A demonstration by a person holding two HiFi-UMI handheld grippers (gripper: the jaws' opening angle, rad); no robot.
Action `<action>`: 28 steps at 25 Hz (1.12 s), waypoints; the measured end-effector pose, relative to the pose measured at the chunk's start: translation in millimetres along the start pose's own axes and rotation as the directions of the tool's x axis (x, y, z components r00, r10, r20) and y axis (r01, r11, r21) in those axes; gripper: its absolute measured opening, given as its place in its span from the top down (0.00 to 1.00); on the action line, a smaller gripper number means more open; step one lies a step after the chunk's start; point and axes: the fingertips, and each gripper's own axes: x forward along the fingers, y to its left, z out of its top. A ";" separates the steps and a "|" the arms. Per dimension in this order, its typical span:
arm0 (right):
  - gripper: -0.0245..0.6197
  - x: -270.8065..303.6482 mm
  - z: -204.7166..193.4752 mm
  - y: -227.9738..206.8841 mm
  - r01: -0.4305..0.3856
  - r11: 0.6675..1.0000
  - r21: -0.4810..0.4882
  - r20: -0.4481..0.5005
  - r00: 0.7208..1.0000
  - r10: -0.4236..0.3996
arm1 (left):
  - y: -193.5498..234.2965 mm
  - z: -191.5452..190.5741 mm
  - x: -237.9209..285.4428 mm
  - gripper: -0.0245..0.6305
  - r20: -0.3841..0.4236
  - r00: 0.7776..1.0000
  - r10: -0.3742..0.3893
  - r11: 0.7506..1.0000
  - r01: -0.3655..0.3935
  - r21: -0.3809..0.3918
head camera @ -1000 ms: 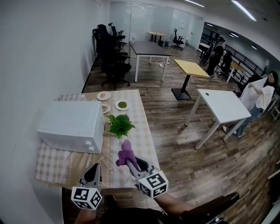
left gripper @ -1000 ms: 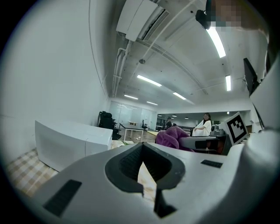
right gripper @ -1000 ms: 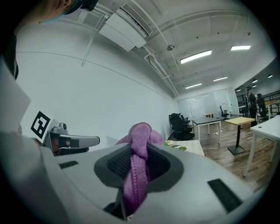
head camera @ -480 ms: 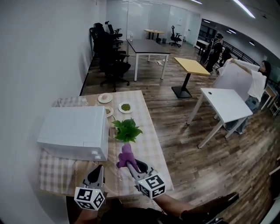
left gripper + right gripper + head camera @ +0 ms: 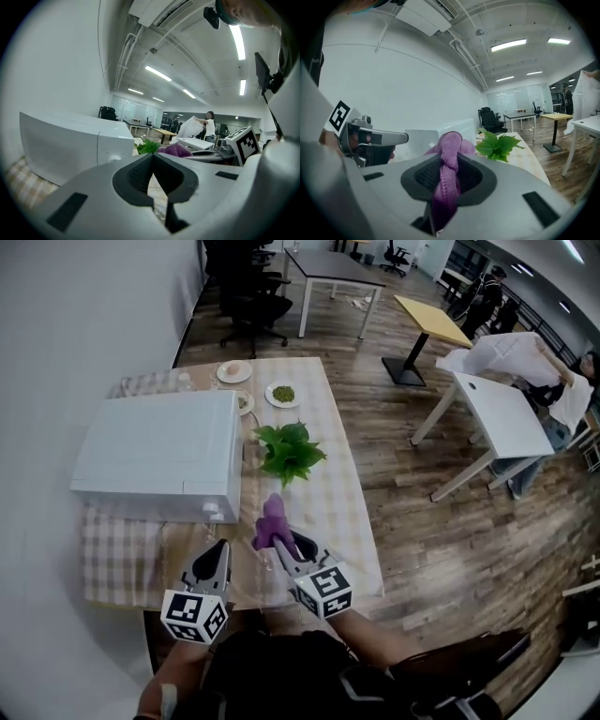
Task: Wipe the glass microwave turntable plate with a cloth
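cloth (image 5: 450,146) between right tongs (image 5: 285,548)

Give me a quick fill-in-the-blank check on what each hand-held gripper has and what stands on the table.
The right hand-held gripper is shut on a ____ cloth.
The left hand-held gripper is shut on the edge of the glass ____.
Left of the plant stands a white ____.
Missing words: purple; plate; microwave.
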 end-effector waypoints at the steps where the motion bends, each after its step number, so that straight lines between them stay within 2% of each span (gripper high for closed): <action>1: 0.84 5.6 -7.5 0.1 0.001 1.000 0.004 -0.018 1.000 -0.001 | 2.6 -5.9 2.2 0.95 -0.012 1.000 -0.003 1.000 0.003 -0.002; 8: 0.84 46.8 -69.1 10.9 -0.014 1.000 0.014 -0.149 0.989 0.016 | 24.5 -57.6 12.4 0.95 -0.105 0.994 -0.004 1.000 0.001 -0.026; 16: 0.84 90.5 -116.1 11.6 -0.002 1.000 0.009 -0.253 0.968 0.004 | 51.9 -110.7 25.3 0.95 -0.204 0.979 -0.006 0.999 -0.004 -0.050; 20: 0.84 106.9 -135.8 9.8 0.014 1.000 0.005 -0.297 0.955 -0.012 | 69.5 -125.4 28.7 0.95 -0.230 0.973 0.002 0.995 -0.024 -0.097; 28: 0.84 122.4 -154.2 -3.5 0.045 0.999 -0.012 -0.343 0.938 -0.047 | 77.1 -142.0 38.3 0.95 -0.277 0.960 -0.025 0.998 0.007 -0.064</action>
